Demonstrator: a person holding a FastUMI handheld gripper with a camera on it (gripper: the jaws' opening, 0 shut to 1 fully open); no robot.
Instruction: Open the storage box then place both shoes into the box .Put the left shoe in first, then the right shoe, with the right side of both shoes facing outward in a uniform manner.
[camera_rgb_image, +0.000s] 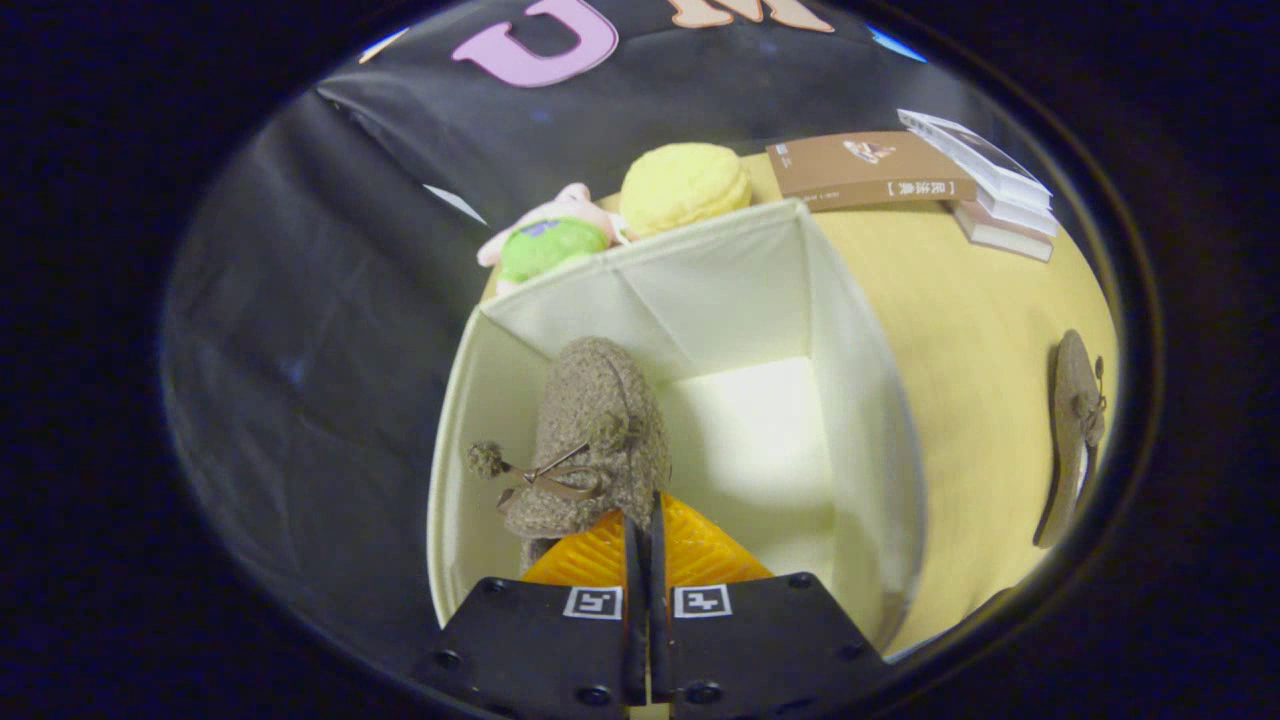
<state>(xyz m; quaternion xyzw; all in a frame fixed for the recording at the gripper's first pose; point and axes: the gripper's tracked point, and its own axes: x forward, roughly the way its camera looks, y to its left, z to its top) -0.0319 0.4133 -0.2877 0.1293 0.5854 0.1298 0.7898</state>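
Our claw (641, 520) is pinched nearly closed on the heel edge of a fuzzy grey-brown shoe (592, 440), hanging inside the open storage box (860, 400) by its left wall. The thin pinch could slip and tip it over. The other shoe (1075, 430) lies on the bench (960, 330), apparently on its side.

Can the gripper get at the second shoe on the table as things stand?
Probably not yet: the gripper is shut on the fuzzy shoe above the open box. The second shoe lies unobstructed on the table.
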